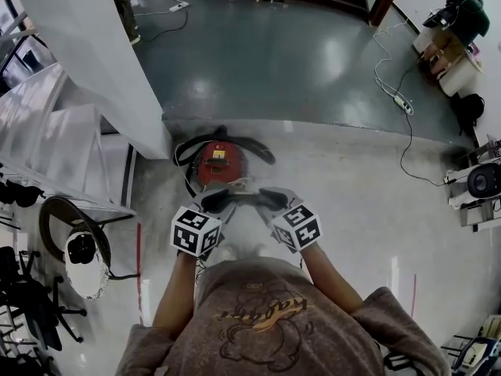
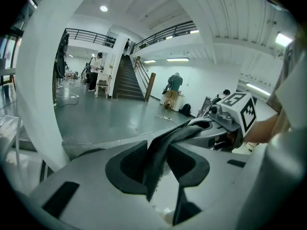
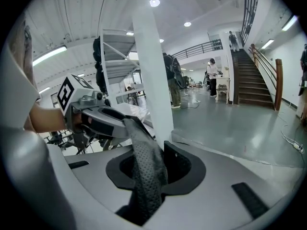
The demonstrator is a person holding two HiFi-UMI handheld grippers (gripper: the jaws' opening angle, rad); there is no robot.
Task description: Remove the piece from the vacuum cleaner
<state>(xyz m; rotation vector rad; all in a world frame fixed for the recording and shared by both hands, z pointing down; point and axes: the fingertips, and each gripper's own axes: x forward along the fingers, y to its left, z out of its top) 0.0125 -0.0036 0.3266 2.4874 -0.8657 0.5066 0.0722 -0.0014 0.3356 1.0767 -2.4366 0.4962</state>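
Piece [image 3: 144,147], a dark perforated cloth, stretches between your two tongs, just over the near edge of the red vacuum [image 1: 219,163] on the floor [image 1: 352,186]. Your left tongs [image 2: 160,164] clamp one end; your right tongs [image 3: 153,171] clamp the other.

From the head we look steeply down past the person's chest onto the floor [image 1: 352,186]. The left claw [image 1: 215,202] and right claw [image 1: 270,200] are close beneath us, and the vacuum cleaner [image 1: 218,163] lies just beyond them. Riding the left claw, we sit right behind its jaws and face level across the hall toward the staircase [image 2: 127,83], with the right claw near at our right. Riding the right claw, we face the same staircase, with the left claw at our left. All three views share the dark strip [image 1: 241,197] between the claws.
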